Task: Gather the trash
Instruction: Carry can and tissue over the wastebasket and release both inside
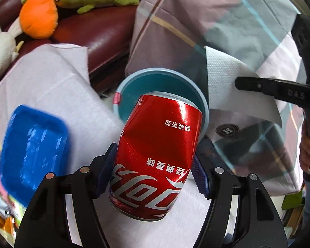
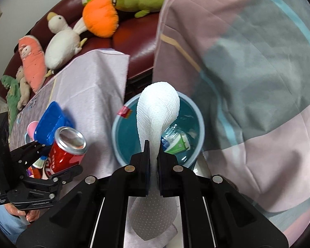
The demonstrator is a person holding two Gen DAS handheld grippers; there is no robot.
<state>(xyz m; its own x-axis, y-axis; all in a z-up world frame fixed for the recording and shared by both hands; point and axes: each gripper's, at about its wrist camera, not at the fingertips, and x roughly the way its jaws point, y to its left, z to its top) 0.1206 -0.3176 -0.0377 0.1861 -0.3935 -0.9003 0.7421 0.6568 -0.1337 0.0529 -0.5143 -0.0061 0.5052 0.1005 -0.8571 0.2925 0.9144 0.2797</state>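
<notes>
My left gripper (image 1: 153, 171) is shut on a dented red Coca-Cola can (image 1: 155, 150) and holds it above the cloth-covered table, just short of the teal bin (image 1: 122, 95). In the right wrist view the can (image 2: 66, 150) shows at the left in that gripper (image 2: 57, 157). My right gripper (image 2: 154, 150) is shut on a white paper towel (image 2: 157, 111) that droops over the bin (image 2: 115, 132). The bin holds a green-and-white carton (image 2: 177, 142) and clear plastic. In the left wrist view the towel (image 1: 227, 82) hangs from the right gripper (image 1: 237, 81) beside the bin.
A blue plastic tray (image 1: 31, 144) and snack wrappers (image 1: 6, 217) lie on the table at left. A maroon sofa (image 1: 101, 31) with plush toys (image 1: 39, 18) stands behind. A large patchwork cushion (image 1: 196, 20) rises right of the bin.
</notes>
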